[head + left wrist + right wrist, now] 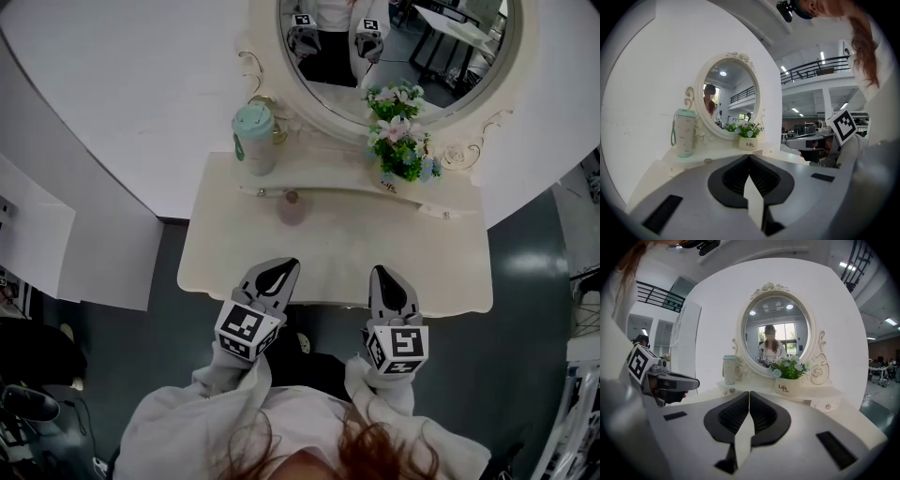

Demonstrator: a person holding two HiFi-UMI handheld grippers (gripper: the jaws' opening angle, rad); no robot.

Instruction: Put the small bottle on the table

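The small pinkish bottle [292, 207] stands upright on the cream dressing table [234, 262], just below the raised shelf [319, 173]. Only its cap shows in the left gripper view [708, 161] and in the right gripper view [732, 390]. My left gripper [284, 266] hovers over the table's front edge, short of the bottle, jaws closed with nothing between them. My right gripper [381, 274] hangs beside it to the right, also shut and empty. Each gripper's tips meet in its own view: left gripper [749, 156], right gripper [749, 393].
A mint-lidded tumbler [254, 139] stands on the shelf's left end, and a white pot of flowers [403, 150] on its right end. An oval mirror [394, 47] rises behind them. White walls close in on the left, and dark floor surrounds the table.
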